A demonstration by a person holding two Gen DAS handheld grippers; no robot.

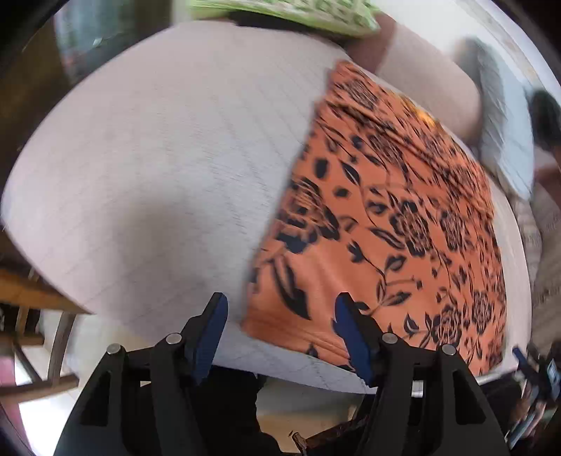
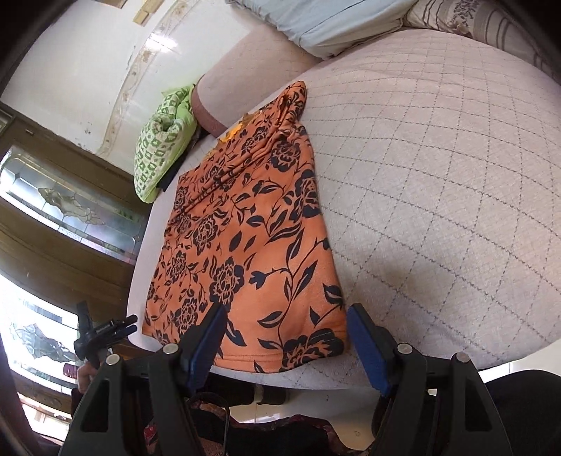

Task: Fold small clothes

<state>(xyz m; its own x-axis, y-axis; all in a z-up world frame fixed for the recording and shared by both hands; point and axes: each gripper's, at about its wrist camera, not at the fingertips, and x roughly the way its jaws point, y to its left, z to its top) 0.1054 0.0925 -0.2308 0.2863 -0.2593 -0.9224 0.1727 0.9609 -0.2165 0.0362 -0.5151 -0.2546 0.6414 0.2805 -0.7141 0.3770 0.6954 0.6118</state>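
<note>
An orange floral garment (image 2: 245, 238) lies flat on the quilted bed (image 2: 438, 175), apparently already folded once. The left gripper (image 1: 280, 329) and right gripper (image 2: 284, 336) hover wide-jawed, empty, over its near hem, probably lining up a grasp.

A home bedroom: a quilted mattress (image 2: 438, 175) fills the view, with a pale blue pillow (image 2: 333, 24) at 12 o'clock, a green patterned quilt (image 2: 161, 140) at 10, and wooden glazed doors (image 2: 70, 210) at 9.
</note>
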